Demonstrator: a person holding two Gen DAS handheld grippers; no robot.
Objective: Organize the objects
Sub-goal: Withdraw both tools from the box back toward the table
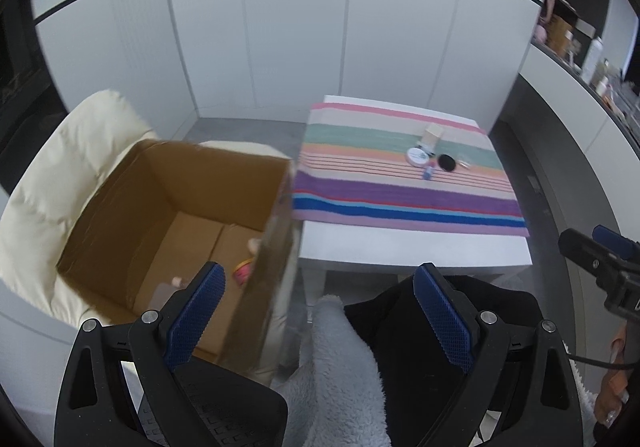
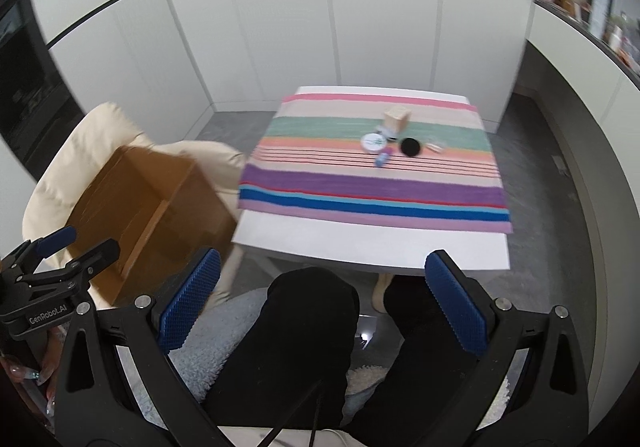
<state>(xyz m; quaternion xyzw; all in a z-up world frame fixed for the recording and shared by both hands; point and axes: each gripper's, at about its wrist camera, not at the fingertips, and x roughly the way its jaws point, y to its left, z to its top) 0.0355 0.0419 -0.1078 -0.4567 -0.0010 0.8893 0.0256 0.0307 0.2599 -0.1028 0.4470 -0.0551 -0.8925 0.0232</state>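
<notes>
Left wrist view: left gripper (image 1: 320,299) spread wide, empty, above person's lap; cardboard box (image 1: 120,215) on cream chair (image 1: 60,167), pink item (image 1: 243,271) inside

Right wrist view: right gripper (image 2: 322,287) spread wide, empty; white tin (image 2: 374,142), black disc (image 2: 410,147), wooden block (image 2: 396,119) clustered on striped cloth (image 2: 360,187) on white table (image 2: 360,247)

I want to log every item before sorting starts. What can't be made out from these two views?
- Cardboard box contents: in the left wrist view its near wall and the left gripper hide most of the floor; only a pink item peeks out.
- Box interior in the right wrist view: hidden, only outer walls show.
- Small clear item beside the black disc: too small and blurred.
- Shelf clutter: blurred at the edge.
</notes>
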